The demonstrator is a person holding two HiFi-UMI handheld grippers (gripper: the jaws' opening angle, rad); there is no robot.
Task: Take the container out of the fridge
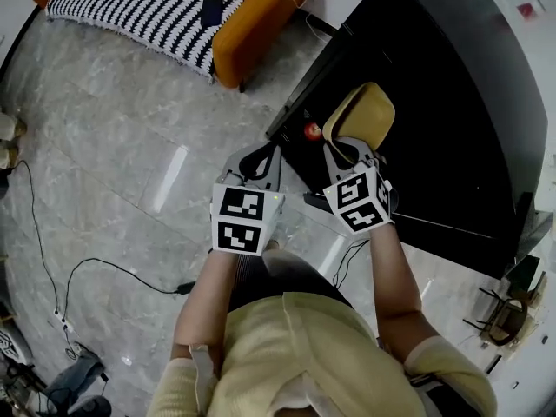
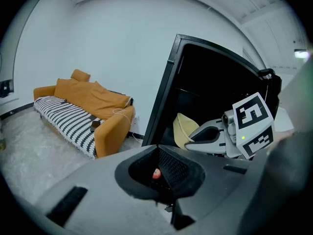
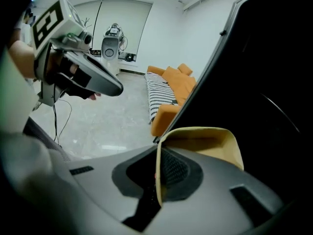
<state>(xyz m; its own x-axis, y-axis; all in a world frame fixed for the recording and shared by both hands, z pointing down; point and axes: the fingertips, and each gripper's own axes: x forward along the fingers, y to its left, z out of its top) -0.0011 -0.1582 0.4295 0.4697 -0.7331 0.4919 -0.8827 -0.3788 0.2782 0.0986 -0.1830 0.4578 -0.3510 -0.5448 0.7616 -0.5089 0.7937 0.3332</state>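
You stand on a grey marble floor [image 1: 113, 146], with the black fridge [image 1: 452, 102] filling the right of the head view and an orange sofa [image 1: 261, 24] far off to the left, a striped blanket [image 1: 139, 11] lying over it. The tan container [image 1: 360, 113] is in the air at the near left edge of the fridge's dark front, carried only by your right gripper [image 1: 347, 146]. That gripper's own view shows its jaws pinching the thin wall of the container at the rim, the open bowl tilted to the right. Your left gripper [image 1: 258, 155] hangs just beside it to the left, over the floor, its jaws pressed together on nothing. A small red spot [image 1: 310, 130] shows on the fridge between the two grippers.

The grasp and the lift look done. Whether the container is wholly clear of the fridge is not plain against the black. What looks left is to draw it away and set it down.
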